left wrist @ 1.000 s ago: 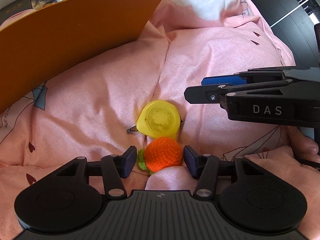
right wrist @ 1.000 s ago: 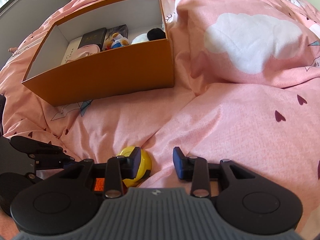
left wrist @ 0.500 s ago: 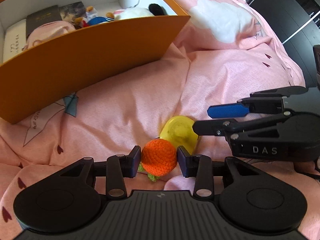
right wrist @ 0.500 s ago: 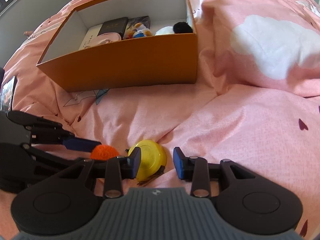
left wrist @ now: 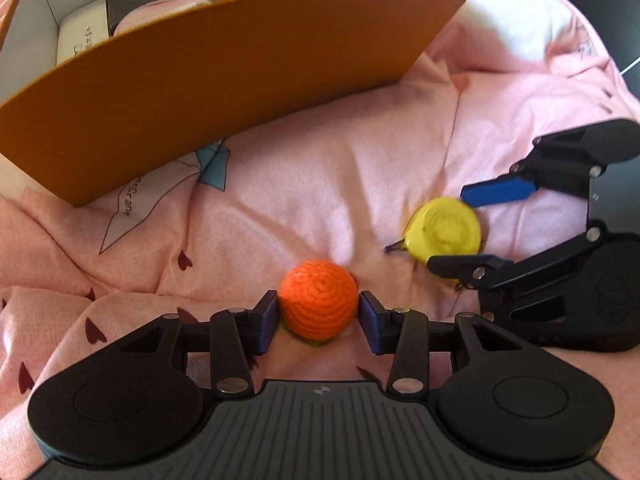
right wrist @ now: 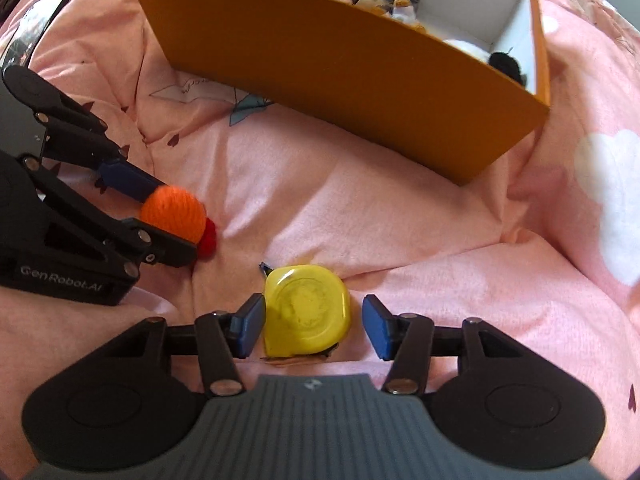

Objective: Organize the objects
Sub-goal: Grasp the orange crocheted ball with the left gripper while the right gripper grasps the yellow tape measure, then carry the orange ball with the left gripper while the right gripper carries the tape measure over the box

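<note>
One yellow tape measure (right wrist: 306, 312) lies flat on the pink quilt (right wrist: 360, 208), round face up, its dark tab pointing toward the orange box (right wrist: 340, 68); the right gripper (right wrist: 314, 326), jaws just widened, straddles it ungripped; one orange crocheted ball (left wrist: 318, 305) sits between the left gripper (left wrist: 319, 316) pads, which have just been opening, contact unclear.

The left gripper (right wrist: 176, 220) reads "GenRobot.AI" on its black side; the pink bedsheet (left wrist: 320, 184) shows "erCrane" (start hidden) beside a printed crane.

Bright daylight, soft shadows, fisheye-bent edges, slight motion blur
</note>
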`<state>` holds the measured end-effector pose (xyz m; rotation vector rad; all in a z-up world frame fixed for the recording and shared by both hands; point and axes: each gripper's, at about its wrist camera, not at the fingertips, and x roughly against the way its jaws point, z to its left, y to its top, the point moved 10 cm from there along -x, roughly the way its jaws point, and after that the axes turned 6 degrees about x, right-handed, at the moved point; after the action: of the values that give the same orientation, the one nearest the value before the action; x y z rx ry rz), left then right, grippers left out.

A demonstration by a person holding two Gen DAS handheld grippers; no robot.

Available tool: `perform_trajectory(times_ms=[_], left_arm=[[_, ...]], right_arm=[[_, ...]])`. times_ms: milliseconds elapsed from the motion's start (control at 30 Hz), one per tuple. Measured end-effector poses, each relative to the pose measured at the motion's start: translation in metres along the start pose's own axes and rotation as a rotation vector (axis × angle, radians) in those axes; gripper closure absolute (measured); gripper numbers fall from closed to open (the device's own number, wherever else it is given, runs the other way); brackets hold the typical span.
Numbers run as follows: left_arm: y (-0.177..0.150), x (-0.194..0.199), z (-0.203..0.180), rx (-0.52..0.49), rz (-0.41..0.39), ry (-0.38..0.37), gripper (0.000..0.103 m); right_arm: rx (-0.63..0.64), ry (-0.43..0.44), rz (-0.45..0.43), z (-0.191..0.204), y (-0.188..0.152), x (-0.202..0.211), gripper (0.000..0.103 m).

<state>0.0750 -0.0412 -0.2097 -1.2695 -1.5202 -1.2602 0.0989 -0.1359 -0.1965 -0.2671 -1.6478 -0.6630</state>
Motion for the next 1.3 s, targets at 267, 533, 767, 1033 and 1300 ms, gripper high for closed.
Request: perform_trajectory(times_ms=[267, 533, 767, 1033, 1300], left_arm=[[0.000, 0.002, 0.002, 0.018, -0.021, -0.024, 0.056], [0.006, 0.010, -0.001, 0.011, -0.077, -0.058, 0.054], [0.006, 0.004, -0.002, 0.008, -0.072, -0.051, 0.057], [0.019, 0.023, -0.001, 0.046, -0.146, -0.091, 0.057], [0.040, 0.059, -0.009, 0.085, -0.254, -0.159, 0.057]], right_arm=[[0.016, 0.006, 0.042, 0.002, -0.003, -0.012, 0.048], [0.013, 0.001, 0.042, 0.004, -0.002, -0.014, 0.051], [-0.006, 0.002, 0.015, 0.002, 0.000, -0.007, 0.051], [-0.089, -0.008, -0.078, -0.014, 0.010, 0.019, 0.051], [-0.174, -0.015, -0.198, -0.031, 0.032, 0.056, 0.051]])
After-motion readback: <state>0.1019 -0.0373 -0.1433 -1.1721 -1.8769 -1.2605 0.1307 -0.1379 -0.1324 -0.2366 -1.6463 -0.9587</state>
